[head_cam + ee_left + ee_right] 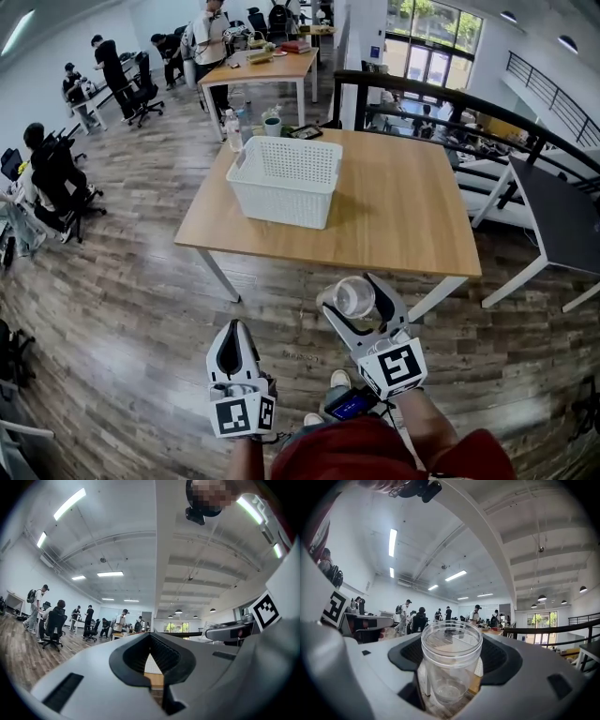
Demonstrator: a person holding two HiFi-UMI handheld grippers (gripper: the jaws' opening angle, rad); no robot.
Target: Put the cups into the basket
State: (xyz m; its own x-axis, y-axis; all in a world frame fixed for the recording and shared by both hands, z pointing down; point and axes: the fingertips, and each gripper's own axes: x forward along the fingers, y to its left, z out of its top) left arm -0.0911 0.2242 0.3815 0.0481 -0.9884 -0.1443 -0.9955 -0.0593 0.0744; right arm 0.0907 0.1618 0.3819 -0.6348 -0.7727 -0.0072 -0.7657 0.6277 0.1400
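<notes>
A clear plastic cup is clamped upright between the jaws of my right gripper, held over the floor short of the table's near edge. In the right gripper view the cup fills the gap between the dark pads, its mouth up. The white perforated basket stands on the wooden table, left of centre. My left gripper hangs lower left of the right one, jaws shut with nothing between them; its view shows the pads meeting at the tip and the basket through the gap.
At the table's far edge stand a water bottle, a cup and a dark flat item. A black railing runs behind the table. People sit and stand at desks at the left and back. A grey table is at right.
</notes>
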